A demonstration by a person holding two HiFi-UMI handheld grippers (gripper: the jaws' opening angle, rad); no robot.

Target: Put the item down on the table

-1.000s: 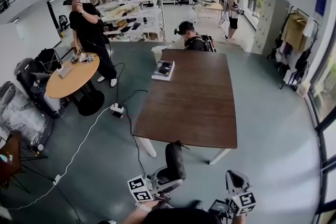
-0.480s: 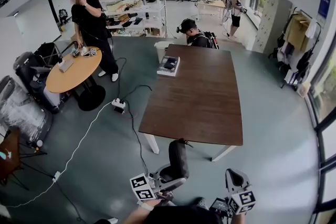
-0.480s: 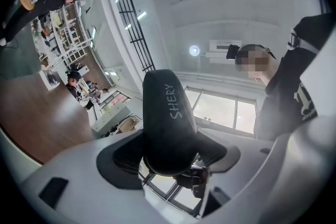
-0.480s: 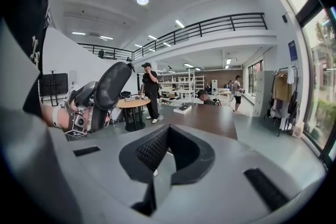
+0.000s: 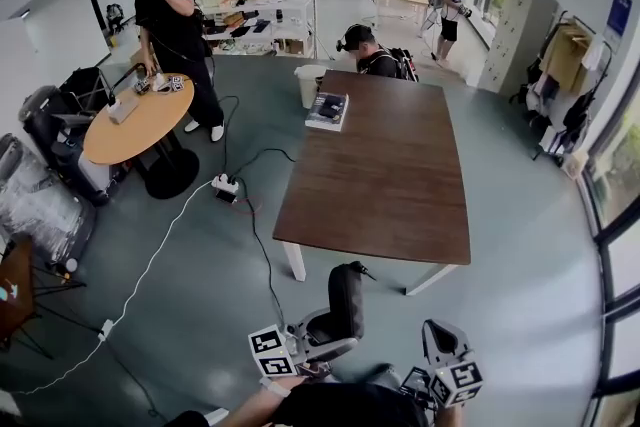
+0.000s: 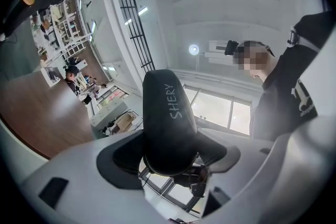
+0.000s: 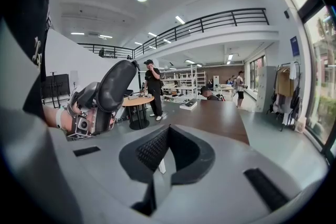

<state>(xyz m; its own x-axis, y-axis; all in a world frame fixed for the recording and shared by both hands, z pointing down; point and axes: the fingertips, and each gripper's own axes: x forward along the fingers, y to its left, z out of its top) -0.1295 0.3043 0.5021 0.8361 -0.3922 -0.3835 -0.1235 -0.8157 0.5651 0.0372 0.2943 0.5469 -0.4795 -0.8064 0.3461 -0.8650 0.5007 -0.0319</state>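
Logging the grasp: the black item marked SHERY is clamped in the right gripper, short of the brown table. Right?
Not quite. The black item is clamped in the left gripper, as the left gripper view shows. It is indeed short of the brown table.

Brown table (image 5: 380, 175) — flat box (image 5: 327, 111) on far-left corner.

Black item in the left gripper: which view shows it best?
Left gripper view: the black item, clamped in the left gripper, looms large, SHERY lettering legible. Head view shows it small; right gripper view, side-on.
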